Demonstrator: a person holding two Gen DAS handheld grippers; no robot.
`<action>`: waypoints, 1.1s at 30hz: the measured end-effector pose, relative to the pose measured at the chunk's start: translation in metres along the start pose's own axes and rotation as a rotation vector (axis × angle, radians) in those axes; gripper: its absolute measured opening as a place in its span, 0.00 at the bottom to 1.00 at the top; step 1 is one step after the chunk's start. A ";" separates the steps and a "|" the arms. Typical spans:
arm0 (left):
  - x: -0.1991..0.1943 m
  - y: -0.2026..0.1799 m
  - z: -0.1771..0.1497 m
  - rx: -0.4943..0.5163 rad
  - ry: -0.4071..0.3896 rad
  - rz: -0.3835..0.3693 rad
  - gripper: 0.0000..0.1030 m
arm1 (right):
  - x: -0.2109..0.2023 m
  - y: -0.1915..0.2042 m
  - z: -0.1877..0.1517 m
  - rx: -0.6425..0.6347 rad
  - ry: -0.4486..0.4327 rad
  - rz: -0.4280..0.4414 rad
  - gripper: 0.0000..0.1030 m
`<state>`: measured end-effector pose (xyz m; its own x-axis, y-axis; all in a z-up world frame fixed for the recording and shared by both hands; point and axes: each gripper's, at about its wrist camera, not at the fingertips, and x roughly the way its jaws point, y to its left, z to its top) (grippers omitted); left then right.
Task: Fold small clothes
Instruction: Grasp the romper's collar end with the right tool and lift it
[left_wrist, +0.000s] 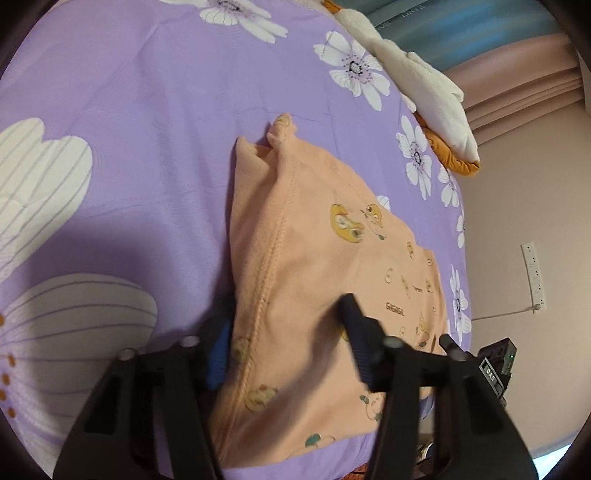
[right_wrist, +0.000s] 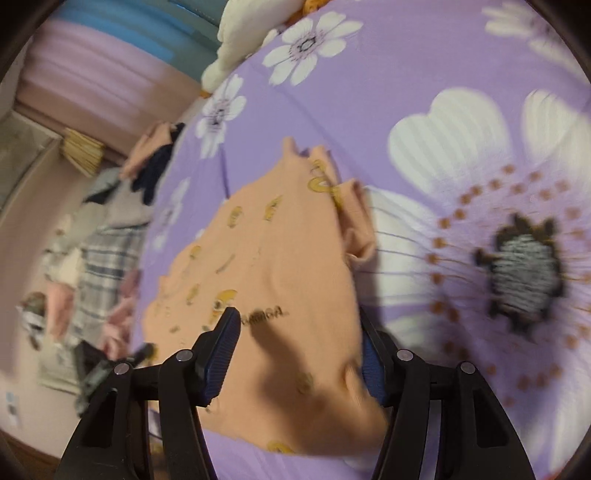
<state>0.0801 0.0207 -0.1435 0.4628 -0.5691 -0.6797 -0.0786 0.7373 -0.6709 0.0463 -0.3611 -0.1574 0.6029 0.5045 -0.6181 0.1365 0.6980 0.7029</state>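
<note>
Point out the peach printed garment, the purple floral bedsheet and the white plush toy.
Peach printed cotton garment (left_wrist: 303, 258), left wrist view: its flat middle, right of the stitched seam.
Purple floral bedsheet (left_wrist: 147, 110), left wrist view: a bare purple stretch.
White plush toy (left_wrist: 436, 96), left wrist view: its white body at the bed's edge.

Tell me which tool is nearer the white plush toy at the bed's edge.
Cannot tell. The left tool and the right tool both straddle the orange garment, with the white plush toy far beyond.
</note>
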 end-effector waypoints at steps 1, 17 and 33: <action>0.002 0.001 0.001 -0.011 -0.001 -0.006 0.39 | 0.005 -0.001 0.003 0.008 -0.007 0.028 0.60; -0.006 -0.045 -0.026 0.029 0.061 -0.129 0.17 | -0.029 0.055 0.023 -0.113 -0.150 -0.116 0.15; -0.035 -0.038 -0.033 0.109 -0.034 0.046 0.32 | -0.021 0.131 0.019 -0.378 -0.203 -0.318 0.15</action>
<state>0.0381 0.0005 -0.1044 0.4906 -0.5221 -0.6976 -0.0053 0.7988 -0.6016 0.0667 -0.2902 -0.0457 0.7230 0.1563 -0.6730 0.0671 0.9536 0.2935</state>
